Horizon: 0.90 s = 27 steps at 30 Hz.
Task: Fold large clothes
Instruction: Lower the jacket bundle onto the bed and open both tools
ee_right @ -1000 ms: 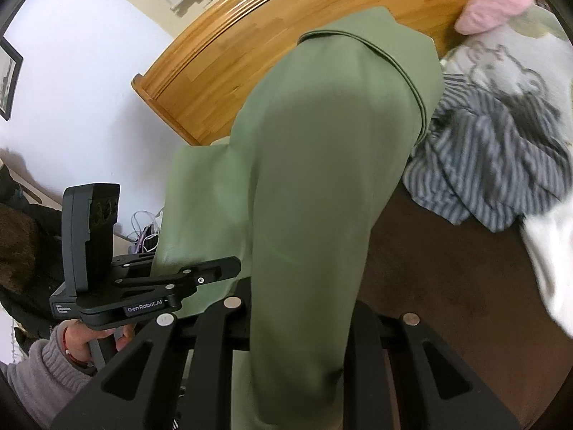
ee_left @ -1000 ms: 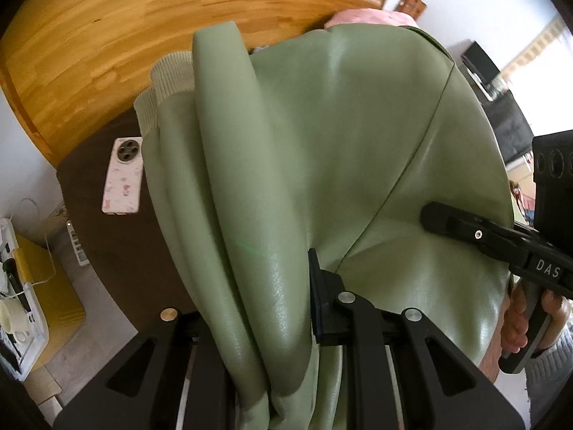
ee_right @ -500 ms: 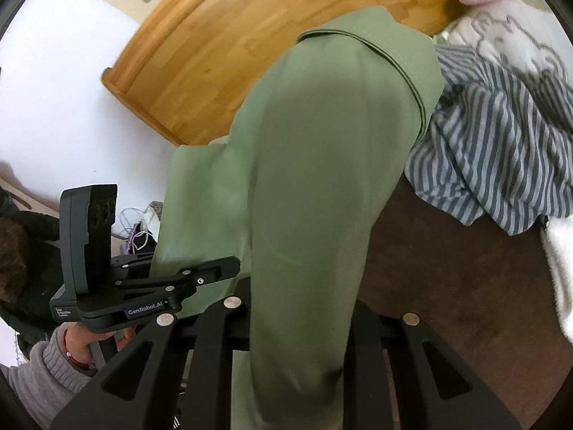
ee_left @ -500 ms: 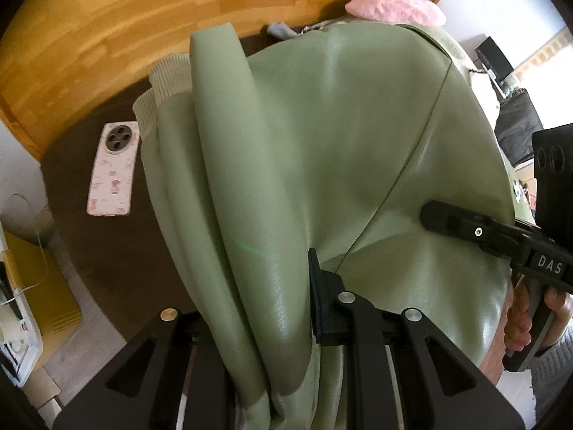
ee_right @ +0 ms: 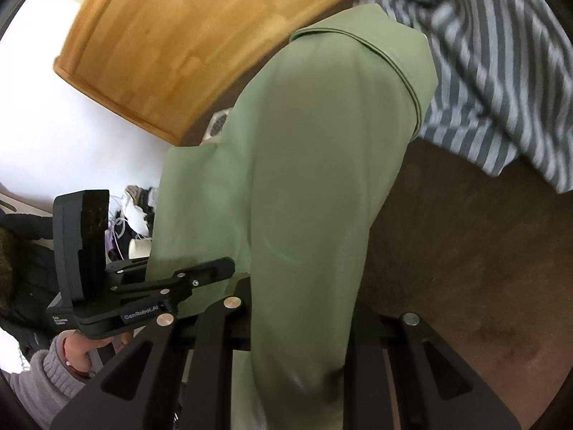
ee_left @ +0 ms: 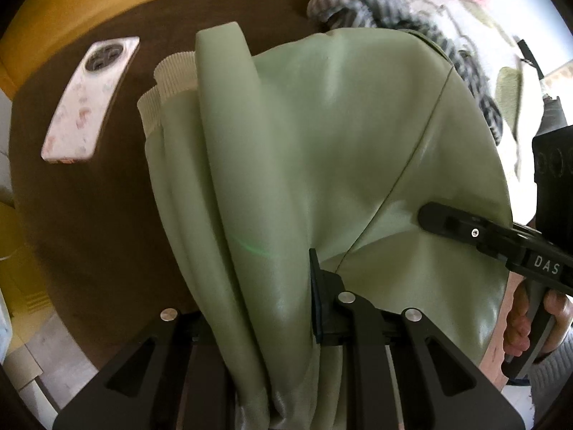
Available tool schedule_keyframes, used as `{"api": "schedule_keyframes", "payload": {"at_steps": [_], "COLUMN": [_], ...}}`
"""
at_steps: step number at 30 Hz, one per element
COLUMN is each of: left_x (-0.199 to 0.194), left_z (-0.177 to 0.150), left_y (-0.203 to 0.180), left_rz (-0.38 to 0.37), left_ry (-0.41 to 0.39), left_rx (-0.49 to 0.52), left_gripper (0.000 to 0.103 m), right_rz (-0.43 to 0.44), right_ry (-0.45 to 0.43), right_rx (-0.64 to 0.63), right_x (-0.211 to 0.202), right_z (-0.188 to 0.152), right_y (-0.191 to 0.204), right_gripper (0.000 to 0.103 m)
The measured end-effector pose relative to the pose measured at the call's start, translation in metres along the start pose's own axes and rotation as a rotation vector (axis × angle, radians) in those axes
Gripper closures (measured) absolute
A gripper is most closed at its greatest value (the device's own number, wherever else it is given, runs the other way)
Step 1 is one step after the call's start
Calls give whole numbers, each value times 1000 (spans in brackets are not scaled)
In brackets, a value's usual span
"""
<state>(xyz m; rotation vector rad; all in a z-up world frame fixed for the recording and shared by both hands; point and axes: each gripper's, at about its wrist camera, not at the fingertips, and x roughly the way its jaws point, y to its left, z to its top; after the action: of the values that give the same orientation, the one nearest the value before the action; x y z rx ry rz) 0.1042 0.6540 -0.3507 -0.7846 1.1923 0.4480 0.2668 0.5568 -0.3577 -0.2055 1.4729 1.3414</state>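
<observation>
1. Brown fabric covers the bed surface, which runs up to a curved wooden headboard; a white wall sits behind the headboard in the right wrist view.
2. Pale green, leather-like, the jacket hangs bunched between the two tools, its ribbed cuffs low toward the brown surface at the far end.
3. Left gripper is clamped nearly closed on a thick fold of the jacket; the cloth fills the space between its fingers and spills forward over them.
4. Right gripper is likewise pinched tight on another fold of the same jacket, which drapes away from it in a long smooth tube.
5. Each tool shows at the edge of the other's view, with a hand in a grey knit sleeve gripping the handle.
6. A phone in a pale patterned case lies flat on the brown cover, left of the cuffs and apart from them.
7. A striped grey garment is heaped at the far right, just beside the jacket's collar edge.
8. Bare brown surface lies open to the right of the hanging jacket in the right wrist view.
</observation>
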Motion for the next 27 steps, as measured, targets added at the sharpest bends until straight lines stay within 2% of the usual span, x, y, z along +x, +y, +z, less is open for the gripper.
{"api": "schedule_keyframes", "payload": {"at_steps": [5,8,11,13,16,18,23,27], "left_x": [7,18,23,25,23,18,-2,-11], "left_z": [2,0,3,3,3,1,-8,-17], "left_y": [1,6,16,20,26,27,44,56], "left_rz": [3,37,50,82,99,145,173,182], "left_ry": [-16,-10,-6,-8,-10,-28,-52,-52], "left_rx": [6,41,36,35,42,56,49,19], "left_gripper": [76,67,54,36,26,18,18,18], "right_rz": [-8,-40,-62,-87,-148,-175,-216,-283], "right_ry": [10,27,26,20,19,14,4,-33], "right_rx": [-11,-28,-24,-18,-23,-34,-37,-49], "right_x": [9,13,15,14,16,13,7,-11], "right_z": [5,3,1,-1,-3,-7,-7,-11], "right_y": [-17,-21,-21,-23,-23,-21,-16,-8], "right_gripper": [80,73,68,58,47,45,41,37]}}
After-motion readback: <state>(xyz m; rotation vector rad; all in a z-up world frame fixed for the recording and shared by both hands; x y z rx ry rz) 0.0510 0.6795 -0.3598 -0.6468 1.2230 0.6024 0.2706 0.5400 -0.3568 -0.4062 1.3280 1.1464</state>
